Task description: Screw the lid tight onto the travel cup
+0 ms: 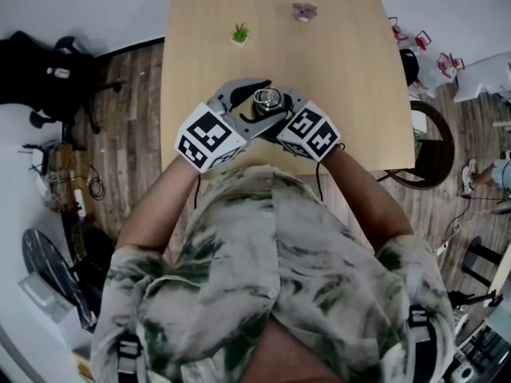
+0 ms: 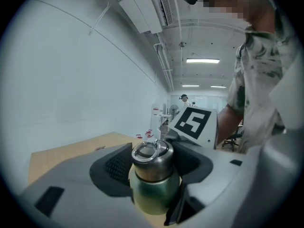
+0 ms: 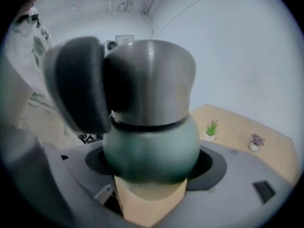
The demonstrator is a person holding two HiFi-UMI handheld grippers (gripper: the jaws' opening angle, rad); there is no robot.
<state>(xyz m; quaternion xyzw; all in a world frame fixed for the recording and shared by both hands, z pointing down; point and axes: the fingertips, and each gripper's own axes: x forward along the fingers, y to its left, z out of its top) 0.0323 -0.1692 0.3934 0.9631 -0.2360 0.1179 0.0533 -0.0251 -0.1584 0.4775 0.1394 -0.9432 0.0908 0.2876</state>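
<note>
The travel cup (image 1: 267, 100) stands on the wooden table (image 1: 351, 78), just in front of the person. It has a green body (image 3: 151, 148) and a steel lid (image 2: 151, 156) with a ring on top. My left gripper (image 2: 152, 172) comes in from the left, and its dark pads (image 2: 113, 165) are shut on the lid. In the right gripper view one of those pads (image 3: 80, 84) presses the lid's side. My right gripper (image 3: 149, 179) comes in from the right and is shut on the green body lower down. The cup's base is hidden behind the jaws.
A small green plant (image 1: 239, 34) and a small purple plant (image 1: 303, 11) stand on the far half of the table. A black chair (image 1: 48, 70) is on the floor to the left. A dark round stool (image 1: 435, 146) and red items (image 1: 419, 42) are to the right.
</note>
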